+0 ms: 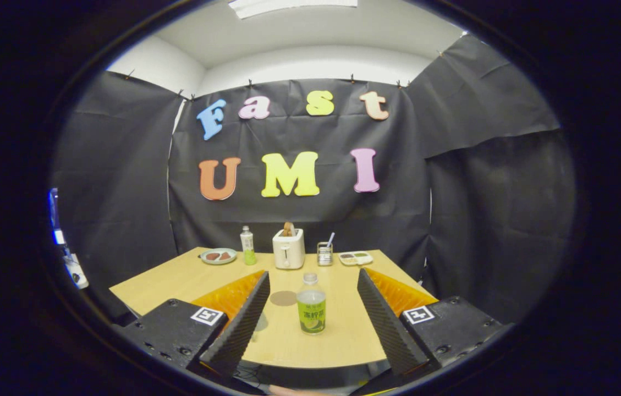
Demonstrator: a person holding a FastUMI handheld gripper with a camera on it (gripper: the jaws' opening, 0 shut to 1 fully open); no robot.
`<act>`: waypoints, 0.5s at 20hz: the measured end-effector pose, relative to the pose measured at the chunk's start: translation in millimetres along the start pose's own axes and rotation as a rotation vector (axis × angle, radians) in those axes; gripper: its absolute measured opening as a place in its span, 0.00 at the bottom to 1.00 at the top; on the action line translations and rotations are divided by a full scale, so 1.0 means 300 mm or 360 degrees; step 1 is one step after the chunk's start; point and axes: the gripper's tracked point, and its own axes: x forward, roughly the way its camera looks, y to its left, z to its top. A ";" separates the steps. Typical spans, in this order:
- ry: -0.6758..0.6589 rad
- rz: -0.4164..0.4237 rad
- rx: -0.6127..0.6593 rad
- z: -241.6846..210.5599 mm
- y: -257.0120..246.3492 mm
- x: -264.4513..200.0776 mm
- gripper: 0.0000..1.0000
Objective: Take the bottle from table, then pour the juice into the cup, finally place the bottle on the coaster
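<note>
A small clear bottle (pixel 311 304) with a green label and greenish juice stands upright on the light wooden table (pixel 178 280). It is between my two black ridged fingers (pixel 244 319) and touches neither. My gripper (pixel 313 274) is open wide, its fingertips level with the bottle's cap. A round brown coaster (pixel 283 298) lies flat just left of the bottle, near the left finger. A faint pale shape (pixel 258 323) shows against the left finger's inner side; I cannot tell whether it is a clear cup.
Along the table's far edge stand a plate with brown food (pixel 218 256), a second green-labelled bottle (pixel 247 246), a white toaster (pixel 289 248), a small metal holder with a utensil (pixel 324 253) and a white tray (pixel 355 258). Black cloth walls surround the table.
</note>
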 end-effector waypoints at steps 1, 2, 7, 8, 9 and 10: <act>-0.0004 0.0003 -0.0007 0.008 0.007 -0.009 1.00; 0.0003 0.0001 -0.0013 0.003 0.007 -0.013 1.00; -0.0005 -0.0022 -0.0012 0.019 0.001 -0.033 1.00; -0.0005 -0.0015 -0.0009 0.014 0.006 -0.032 1.00; -0.0001 -0.0017 -0.0005 0.015 0.007 -0.028 1.00; 0.0006 -0.0016 0.0001 0.008 0.004 -0.021 1.00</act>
